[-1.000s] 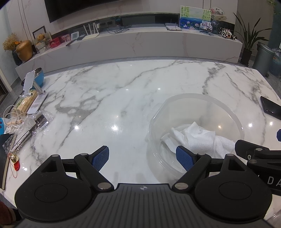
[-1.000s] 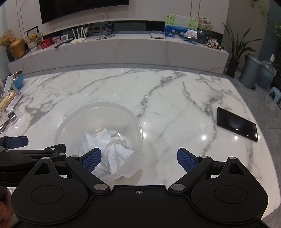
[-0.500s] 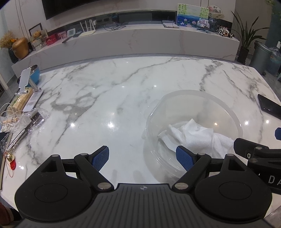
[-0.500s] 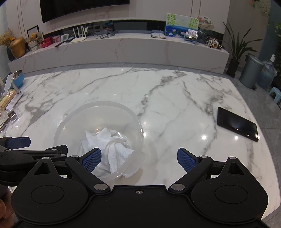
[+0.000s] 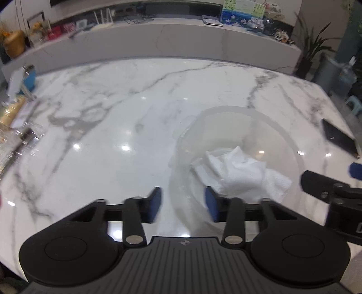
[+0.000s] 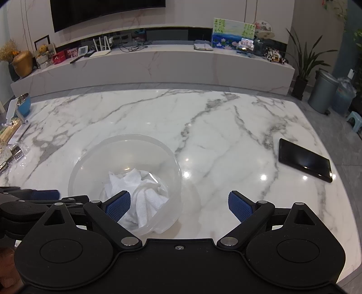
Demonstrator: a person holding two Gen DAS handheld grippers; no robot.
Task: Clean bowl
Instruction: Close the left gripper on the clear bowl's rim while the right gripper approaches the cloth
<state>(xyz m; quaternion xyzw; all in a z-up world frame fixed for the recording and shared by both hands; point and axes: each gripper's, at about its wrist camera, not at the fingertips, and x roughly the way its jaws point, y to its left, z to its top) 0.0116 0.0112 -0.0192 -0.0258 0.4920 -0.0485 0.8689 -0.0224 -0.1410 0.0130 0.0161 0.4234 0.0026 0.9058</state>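
Left tool (image 5: 182, 204) half-closed (blurred) straddling bowl (image 5: 291, 144) rim, cloth (image 5: 239, 174) inside

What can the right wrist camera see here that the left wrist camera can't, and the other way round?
Only the right wrist view shows the big dark TV screen on the wall and the whole tablet.

The left wrist view is blurred and adds nothing of its own.

Both show the clear bowl holding the white cloth on the marble table.

Left view motion-blurred; glare spots.
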